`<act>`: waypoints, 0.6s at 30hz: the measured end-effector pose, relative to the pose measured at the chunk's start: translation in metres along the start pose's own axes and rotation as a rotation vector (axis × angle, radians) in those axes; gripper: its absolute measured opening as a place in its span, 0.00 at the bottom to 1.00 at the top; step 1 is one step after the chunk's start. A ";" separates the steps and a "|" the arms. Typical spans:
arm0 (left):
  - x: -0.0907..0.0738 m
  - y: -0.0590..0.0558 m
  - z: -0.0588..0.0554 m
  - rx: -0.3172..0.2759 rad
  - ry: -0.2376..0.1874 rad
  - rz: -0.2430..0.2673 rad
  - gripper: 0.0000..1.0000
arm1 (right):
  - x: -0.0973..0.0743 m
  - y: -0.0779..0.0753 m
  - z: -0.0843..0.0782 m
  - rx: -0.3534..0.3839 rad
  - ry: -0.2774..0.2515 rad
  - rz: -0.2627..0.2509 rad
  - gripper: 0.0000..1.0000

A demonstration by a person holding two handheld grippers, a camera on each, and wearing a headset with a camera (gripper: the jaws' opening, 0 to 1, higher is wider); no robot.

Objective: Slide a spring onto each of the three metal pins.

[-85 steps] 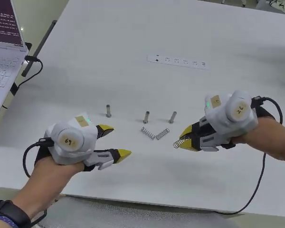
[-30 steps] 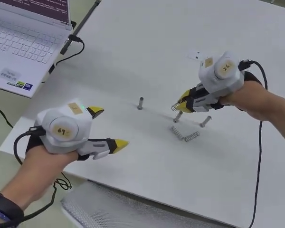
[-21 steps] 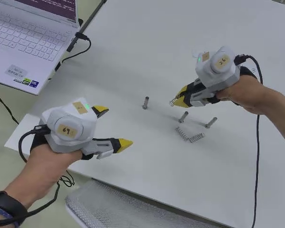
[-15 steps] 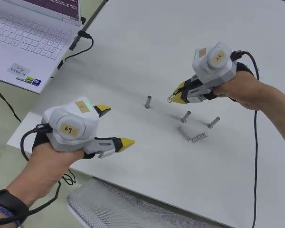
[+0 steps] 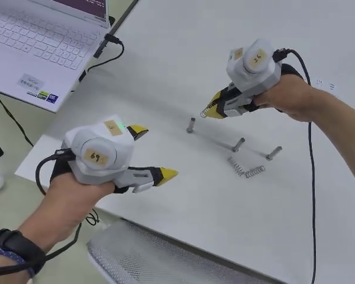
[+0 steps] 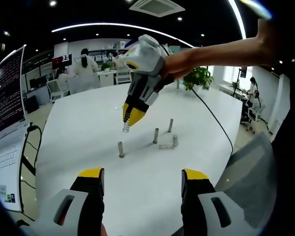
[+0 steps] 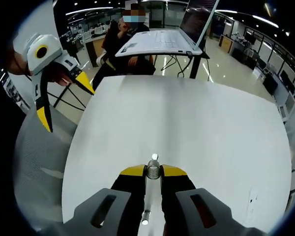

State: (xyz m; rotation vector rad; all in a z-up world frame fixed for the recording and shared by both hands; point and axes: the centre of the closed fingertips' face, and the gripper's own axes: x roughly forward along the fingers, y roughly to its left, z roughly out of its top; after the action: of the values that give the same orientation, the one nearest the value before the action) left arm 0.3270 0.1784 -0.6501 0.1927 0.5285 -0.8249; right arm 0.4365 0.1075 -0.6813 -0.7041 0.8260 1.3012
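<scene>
Right in front of us, on the near side of the end pin (image 5: 191, 125), we hold the left gripper (image 5: 154, 151) over the front edge of the white table (image 5: 183, 35). Its yellow-tipped jaws are spread wide with nothing between them. In the left gripper view (image 6: 142, 174) the same wide gap frames the end pin (image 6: 121, 149), which stands upright well ahead of the jaw tips.

To the right of the end pin, two loose springs (image 5: 234, 165) lie flat on the table, touching end to end in a shallow V. Just behind them stand the other two pins (image 5: 239, 144), in a row with the end pin.

Just beyond and above the end pin we see the right gripper (image 5: 210, 112), its jaws pinched narrow on a spring (image 5: 207, 110) that juts out past the tips. From the left gripper view this spring (image 6: 126, 127) hangs from the right gripper (image 6: 130, 118) above the end pin, clear of its top. In the right gripper view (image 7: 153, 171) we look down the coil (image 7: 153, 171), with the end pin's bright top (image 7: 155, 157) just past it.

Far to the left of the end pin, an open laptop (image 5: 41, 41) sits at the table's corner.
</scene>
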 end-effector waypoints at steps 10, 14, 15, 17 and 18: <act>-0.001 0.004 -0.002 -0.010 0.005 0.007 0.59 | 0.013 -0.004 0.005 -0.021 0.015 0.028 0.09; -0.002 0.006 -0.002 -0.014 0.007 0.010 0.59 | 0.018 -0.004 0.005 -0.037 0.028 0.035 0.09; -0.002 0.006 -0.002 -0.015 0.008 0.011 0.58 | 0.019 -0.004 0.004 -0.044 0.034 0.036 0.09; -0.003 0.007 -0.002 -0.017 0.008 0.013 0.58 | 0.022 -0.004 0.004 -0.056 0.044 0.038 0.09; -0.003 0.008 -0.003 -0.018 0.009 0.014 0.58 | 0.023 -0.004 0.004 -0.057 0.045 0.040 0.09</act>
State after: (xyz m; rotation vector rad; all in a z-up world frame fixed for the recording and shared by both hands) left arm 0.3303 0.1861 -0.6514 0.1836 0.5423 -0.8057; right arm 0.4430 0.1225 -0.6983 -0.7681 0.8455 1.3533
